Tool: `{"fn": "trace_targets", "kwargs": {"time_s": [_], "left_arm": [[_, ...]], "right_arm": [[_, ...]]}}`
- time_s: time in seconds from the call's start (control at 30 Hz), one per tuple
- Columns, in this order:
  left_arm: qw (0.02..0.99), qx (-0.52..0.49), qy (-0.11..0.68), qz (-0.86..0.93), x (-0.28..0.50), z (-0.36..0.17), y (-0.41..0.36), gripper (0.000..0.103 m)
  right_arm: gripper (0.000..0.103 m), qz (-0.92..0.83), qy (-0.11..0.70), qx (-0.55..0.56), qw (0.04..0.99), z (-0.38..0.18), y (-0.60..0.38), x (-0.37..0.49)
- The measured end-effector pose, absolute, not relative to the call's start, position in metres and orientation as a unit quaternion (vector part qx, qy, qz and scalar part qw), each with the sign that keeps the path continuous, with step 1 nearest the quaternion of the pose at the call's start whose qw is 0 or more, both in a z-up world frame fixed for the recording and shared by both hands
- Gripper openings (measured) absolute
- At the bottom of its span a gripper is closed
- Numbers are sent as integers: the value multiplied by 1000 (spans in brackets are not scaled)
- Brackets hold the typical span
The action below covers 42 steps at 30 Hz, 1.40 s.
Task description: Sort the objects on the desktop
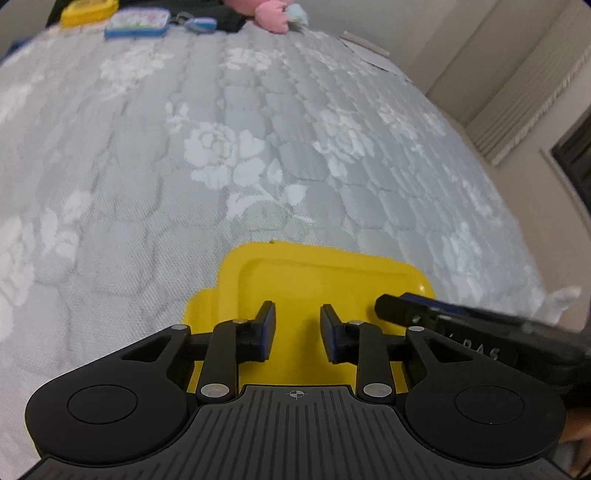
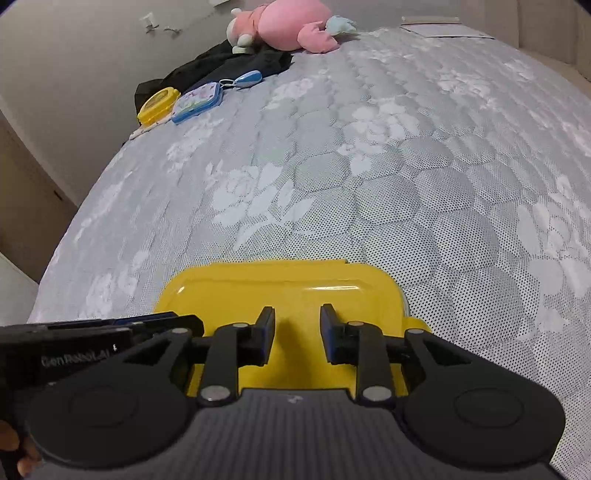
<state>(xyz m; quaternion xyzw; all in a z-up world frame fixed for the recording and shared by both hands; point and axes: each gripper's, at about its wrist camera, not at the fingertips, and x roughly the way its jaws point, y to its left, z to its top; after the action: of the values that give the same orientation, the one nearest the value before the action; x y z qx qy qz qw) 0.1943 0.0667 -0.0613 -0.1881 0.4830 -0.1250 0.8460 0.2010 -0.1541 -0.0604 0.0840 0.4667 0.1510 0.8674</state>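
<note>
The left gripper [image 1: 297, 334] is hovering over a yellow box [image 1: 325, 280] with its jaws narrowly apart and nothing between the pads. The right gripper [image 2: 297, 334] is doing the same from the box's other side, its jaws standing at a similar narrow gap with only the lid [image 2: 295, 291] showing beneath them. Whether either set of fingers is touching the lid cannot be told. Each gripper's tip is poking into the other's view, just beside the box's edge. The box is lying flat at the near edge of a grey flowered mattress [image 2: 369, 166]. Well away at the far end, a small yellow case [image 2: 157, 103], a blue tin [image 2: 197, 101], a blue keyring [image 2: 245, 79], a black cloth [image 2: 221, 62] and a pink plush [image 2: 291, 26] are sitting together.
</note>
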Motion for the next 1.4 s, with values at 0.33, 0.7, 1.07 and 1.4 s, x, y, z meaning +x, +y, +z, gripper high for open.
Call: {"fn": "trace_targets", "kwargs": {"time_s": [0.33, 0.7, 1.07, 1.4], "left_arm": [[805, -261, 515, -137, 180, -61, 96, 32], [829, -268, 482, -93, 173, -37, 123, 40], [815, -268, 507, -82, 191, -59, 118, 48], [821, -252, 497, -127, 190, -43, 98, 46]], "right_arm": [[29, 144, 484, 119, 855, -55, -176, 185], [61, 81, 504, 146, 847, -60, -237, 158], [45, 119, 488, 208, 839, -70, -238, 176], [41, 122, 492, 171, 845, -65, -222, 169]]}}
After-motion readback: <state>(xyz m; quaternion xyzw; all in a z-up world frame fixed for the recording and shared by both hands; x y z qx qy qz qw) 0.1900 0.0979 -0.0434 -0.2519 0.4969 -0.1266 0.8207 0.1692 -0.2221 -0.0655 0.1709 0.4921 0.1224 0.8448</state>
